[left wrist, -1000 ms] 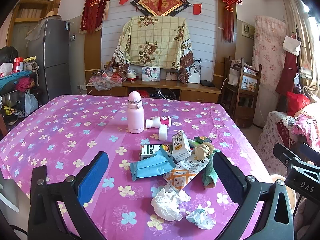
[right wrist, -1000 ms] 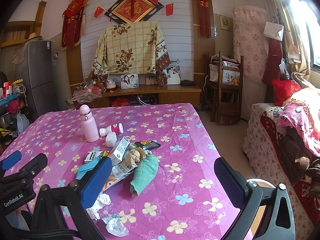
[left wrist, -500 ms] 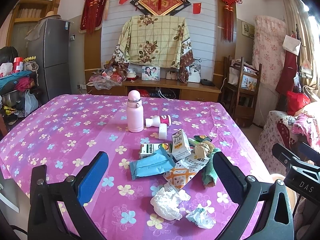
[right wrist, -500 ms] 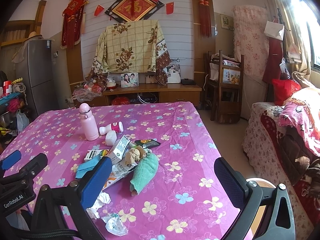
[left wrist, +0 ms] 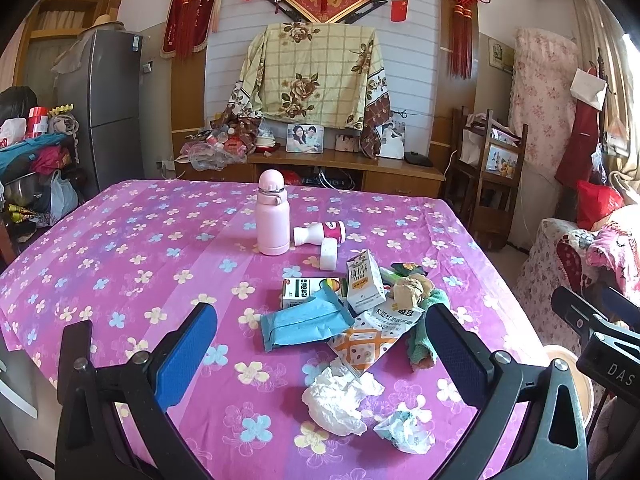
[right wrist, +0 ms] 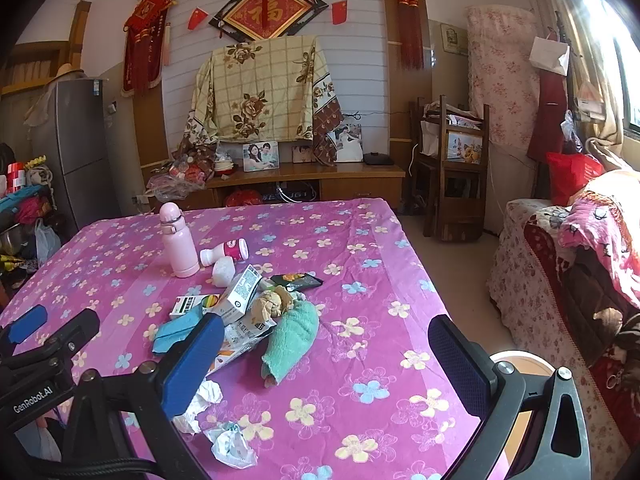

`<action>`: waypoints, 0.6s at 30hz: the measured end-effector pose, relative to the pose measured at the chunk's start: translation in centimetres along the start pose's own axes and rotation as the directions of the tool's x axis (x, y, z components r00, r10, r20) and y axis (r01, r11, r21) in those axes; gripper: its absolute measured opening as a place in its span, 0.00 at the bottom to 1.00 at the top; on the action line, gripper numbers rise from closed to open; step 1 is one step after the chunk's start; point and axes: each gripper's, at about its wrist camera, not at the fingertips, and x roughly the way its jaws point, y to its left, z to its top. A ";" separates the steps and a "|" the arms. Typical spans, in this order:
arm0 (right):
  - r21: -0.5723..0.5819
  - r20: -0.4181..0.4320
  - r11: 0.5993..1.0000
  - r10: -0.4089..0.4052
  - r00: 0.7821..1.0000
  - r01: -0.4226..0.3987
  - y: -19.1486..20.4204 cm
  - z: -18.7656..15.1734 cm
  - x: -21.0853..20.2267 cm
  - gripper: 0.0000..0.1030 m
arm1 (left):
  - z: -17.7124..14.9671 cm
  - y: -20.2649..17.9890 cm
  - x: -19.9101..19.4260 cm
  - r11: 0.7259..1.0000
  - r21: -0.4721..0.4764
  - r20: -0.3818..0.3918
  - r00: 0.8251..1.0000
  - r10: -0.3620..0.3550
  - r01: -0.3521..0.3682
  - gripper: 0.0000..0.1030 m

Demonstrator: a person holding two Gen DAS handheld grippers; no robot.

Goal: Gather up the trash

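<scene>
Both tools are spread wide and holding nothing, just hovering over the near edge of the worktop point(left wrist: 120, 248). The left tool point(left wrist: 320, 344) frames the trash pile: a crumpled white tissue point(left wrist: 340, 400), a smaller wrapper wad point(left wrist: 404, 432), a blue pouch point(left wrist: 304, 322) and a milk carton point(left wrist: 362, 282). The right tool point(right wrist: 326, 360) sits beside it, its left finger near a green towel point(right wrist: 292, 336). A pink bottle point(left wrist: 273, 214) stands upright farther back.
</scene>
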 end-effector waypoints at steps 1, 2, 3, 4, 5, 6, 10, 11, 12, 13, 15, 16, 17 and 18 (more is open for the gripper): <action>0.000 -0.001 1.000 0.000 1.000 0.000 0.0 0.0 0.0 1.00 | 0.0 0.0 0.1 1.000 0.002 0.000 1.000 0.001 -0.001 1.00; 0.000 -0.002 1.000 0.001 1.000 -0.001 0.0 0.0 0.0 1.00 | -0.1 -0.1 0.1 1.000 0.003 0.000 1.000 0.003 -0.003 1.00; -0.001 -0.002 1.000 0.000 1.000 0.000 0.0 0.0 0.0 1.00 | -0.1 -0.1 0.1 1.000 0.004 0.001 1.000 0.004 -0.004 1.00; -0.002 -0.003 1.000 -0.001 1.000 0.001 0.0 -0.1 0.0 1.00 | -0.1 -0.1 0.0 1.000 0.003 0.001 1.000 0.003 -0.003 1.00; -0.002 -0.002 1.000 -0.001 1.000 0.001 0.0 -0.1 0.0 1.00 | -0.1 -0.1 0.1 1.000 0.003 0.001 1.000 0.003 -0.003 1.00; -0.002 -0.003 1.000 -0.003 1.000 0.003 0.0 -0.1 0.0 1.00 | -0.2 -0.1 0.1 1.000 0.004 0.001 1.000 0.003 -0.003 1.00; -0.002 -0.005 1.000 -0.002 1.000 0.002 0.0 -0.1 0.0 1.00 | -0.2 -0.1 0.0 1.000 0.005 0.001 1.000 0.004 -0.004 1.00; -0.002 -0.004 1.000 -0.003 1.000 0.003 0.0 -0.1 0.0 1.00 | -0.2 -0.1 0.0 1.000 0.004 0.001 1.000 0.004 -0.004 1.00; -0.003 -0.004 1.000 -0.005 1.000 0.005 0.0 -0.1 0.0 1.00 | -0.2 -0.1 0.0 1.000 0.004 0.001 1.000 0.003 -0.003 1.00; -0.003 -0.005 1.000 -0.004 1.000 0.004 0.0 -0.1 0.1 1.00 | -0.2 -0.1 0.1 1.000 0.004 0.001 1.000 0.002 -0.002 1.00; -0.003 -0.005 1.000 -0.004 1.000 0.004 0.0 -0.1 0.0 1.00 | -0.2 -0.1 0.0 1.000 0.003 0.001 1.000 0.002 -0.002 1.00; -0.003 -0.004 1.000 -0.003 1.000 0.003 0.0 -0.1 0.0 1.00 | -0.1 -0.1 0.1 1.000 0.003 0.001 1.000 0.003 -0.003 1.00; -0.003 -0.005 1.000 -0.003 1.000 0.003 0.0 -0.2 0.0 1.00 | -0.1 -0.1 0.1 1.000 0.003 0.001 1.000 0.002 -0.002 1.00; -0.003 -0.005 1.000 -0.004 1.000 0.004 0.0 -0.1 0.0 1.00 | -0.1 -0.1 0.1 1.000 0.004 0.001 1.000 0.003 -0.003 1.00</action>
